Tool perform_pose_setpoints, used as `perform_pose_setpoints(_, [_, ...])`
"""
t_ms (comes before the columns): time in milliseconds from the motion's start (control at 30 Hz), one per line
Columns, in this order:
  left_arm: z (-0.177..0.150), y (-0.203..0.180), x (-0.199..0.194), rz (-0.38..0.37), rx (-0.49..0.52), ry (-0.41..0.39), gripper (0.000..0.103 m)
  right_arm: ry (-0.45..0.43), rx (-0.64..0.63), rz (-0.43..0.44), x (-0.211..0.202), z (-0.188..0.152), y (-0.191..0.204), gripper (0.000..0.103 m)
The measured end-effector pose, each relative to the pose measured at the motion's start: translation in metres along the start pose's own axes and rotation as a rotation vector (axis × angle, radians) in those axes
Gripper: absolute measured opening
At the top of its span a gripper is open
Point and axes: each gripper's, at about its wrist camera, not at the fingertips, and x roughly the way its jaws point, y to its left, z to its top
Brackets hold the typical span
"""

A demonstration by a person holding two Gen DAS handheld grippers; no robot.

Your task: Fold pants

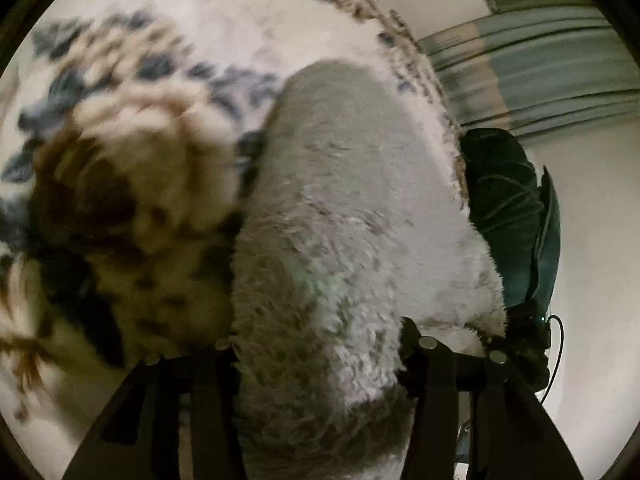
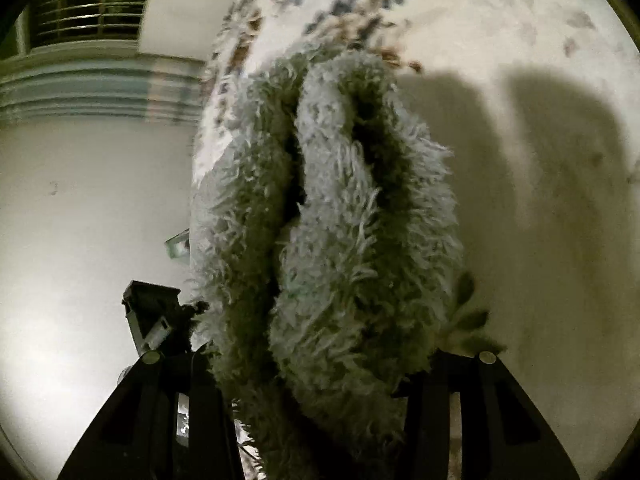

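The pants (image 1: 352, 200) are a thick, fluffy grey-white fleece. In the left wrist view they fill the gap between the black fingers of my left gripper (image 1: 320, 352), which is shut on them, and they stretch away over the bed. In the right wrist view the pants (image 2: 340, 200) hang as a bunched double fold with a dark crease down the middle. My right gripper (image 2: 320, 356) is shut on that fold. The fabric hides the pads of both grippers. Part of the other gripper (image 2: 152, 320) shows at the fold's lower left.
A white bed cover (image 1: 140, 80) with blue and brown flower print lies under the pants and is blurred; it also shows in the right wrist view as the bed cover (image 2: 520, 40). Pale floor (image 2: 80, 200) lies beside the bed. A person's dark teal clothing (image 1: 508, 200) is at the right. A barred window (image 2: 88, 12) stands far left.
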Motion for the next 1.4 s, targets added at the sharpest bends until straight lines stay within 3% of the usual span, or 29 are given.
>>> perform_pose_setpoints(67, [-0.002,0.001,-0.003,0.000,0.009,0.016,0.054,0.003,-0.005,-0.035,0.002,0.003,-0.003,0.053])
perform_pose_setpoints(167, [0.002,-0.014,-0.005,0.064,0.046,0.027,0.055,-0.016,-0.025,-0.143,-0.003,-0.002,0.003,0.064])
perform_pose_setpoints(300, [-0.005,-0.053,-0.012,0.273,0.157,0.011,0.061,-0.116,-0.104,-0.377,-0.024,-0.020,0.041,0.077])
perform_pose_setpoints(367, [-0.012,-0.076,-0.018,0.434,0.237,-0.017,0.073,-0.168,-0.147,-0.498,-0.036,-0.036,0.063,0.099])
perform_pose_setpoints(400, [-0.018,-0.087,-0.022,0.511,0.280,-0.037,0.074,-0.201,-0.176,-0.558,-0.044,-0.045,0.075,0.102])
perform_pose_setpoints(500, [-0.044,-0.114,-0.041,0.631,0.355,-0.085,0.084,-0.282,-0.246,-0.686,-0.072,-0.085,0.110,0.103])
perform_pose_setpoints(600, [-0.075,-0.138,-0.064,0.708,0.397,-0.118,0.092,-0.337,-0.284,-0.752,-0.127,-0.137,0.131,0.103])
perform_pose_setpoints(700, [-0.095,-0.166,-0.086,0.742,0.425,-0.174,0.093,-0.391,-0.300,-0.783,-0.178,-0.185,0.158,0.103])
perform_pose_setpoints(933, [-0.155,-0.248,-0.157,0.718,0.434,-0.282,0.093,-0.485,-0.346,-0.772,-0.292,-0.290,0.219,0.103])
perform_pose_setpoints(1200, [-0.261,-0.345,-0.247,0.714,0.504,-0.394,0.093,-0.598,-0.440,-0.725,-0.427,-0.423,0.291,0.103])
perform_pose_setpoints(1400, [-0.336,-0.395,-0.309,0.697,0.511,-0.464,0.093,-0.658,-0.503,-0.680,-0.514,-0.519,0.329,0.103])
